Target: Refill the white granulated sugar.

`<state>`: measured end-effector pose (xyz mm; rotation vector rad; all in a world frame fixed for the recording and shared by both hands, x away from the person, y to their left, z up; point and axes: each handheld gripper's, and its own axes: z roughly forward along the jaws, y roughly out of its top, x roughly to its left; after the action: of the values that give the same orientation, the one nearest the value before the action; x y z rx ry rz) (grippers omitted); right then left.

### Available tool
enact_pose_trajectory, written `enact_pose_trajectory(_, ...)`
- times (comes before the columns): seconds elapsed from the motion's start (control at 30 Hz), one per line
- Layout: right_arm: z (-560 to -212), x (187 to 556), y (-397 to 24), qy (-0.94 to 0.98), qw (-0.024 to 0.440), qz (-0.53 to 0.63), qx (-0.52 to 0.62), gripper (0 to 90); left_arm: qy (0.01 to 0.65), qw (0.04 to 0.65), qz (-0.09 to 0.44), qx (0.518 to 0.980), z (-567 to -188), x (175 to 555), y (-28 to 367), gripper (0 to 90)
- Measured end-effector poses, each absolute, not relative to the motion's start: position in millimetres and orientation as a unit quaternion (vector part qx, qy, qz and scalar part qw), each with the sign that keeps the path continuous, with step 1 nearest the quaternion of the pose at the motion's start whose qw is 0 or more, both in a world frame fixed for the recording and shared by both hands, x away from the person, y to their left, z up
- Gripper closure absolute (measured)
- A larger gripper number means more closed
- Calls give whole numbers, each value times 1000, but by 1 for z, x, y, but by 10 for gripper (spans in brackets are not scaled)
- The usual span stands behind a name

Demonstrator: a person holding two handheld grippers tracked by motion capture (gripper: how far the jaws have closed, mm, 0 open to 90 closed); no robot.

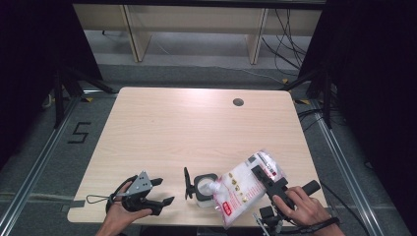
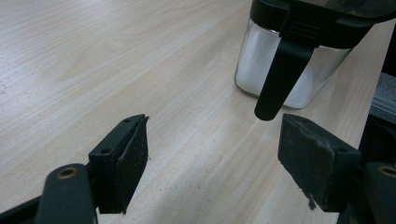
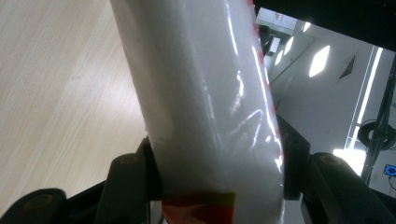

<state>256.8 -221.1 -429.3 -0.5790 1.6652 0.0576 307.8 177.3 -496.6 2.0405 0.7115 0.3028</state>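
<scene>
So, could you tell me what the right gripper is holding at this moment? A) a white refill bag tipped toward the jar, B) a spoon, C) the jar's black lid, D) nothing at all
A: the right gripper has its fingers clamped on the white bag, whose spout end leans down into the open jar.

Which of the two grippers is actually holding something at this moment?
The right gripper, clamped on the white refill bag; the left gripper has open jaws with nothing between.

White refill bag tilted, its spout at the open glass jar.
</scene>
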Motion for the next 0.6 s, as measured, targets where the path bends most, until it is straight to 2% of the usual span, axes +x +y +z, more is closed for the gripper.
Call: enact_pose_trajectory(0.6,-425,257,-222,722,639,23,-264,519,295,460,122,829,-497,308,177,238)
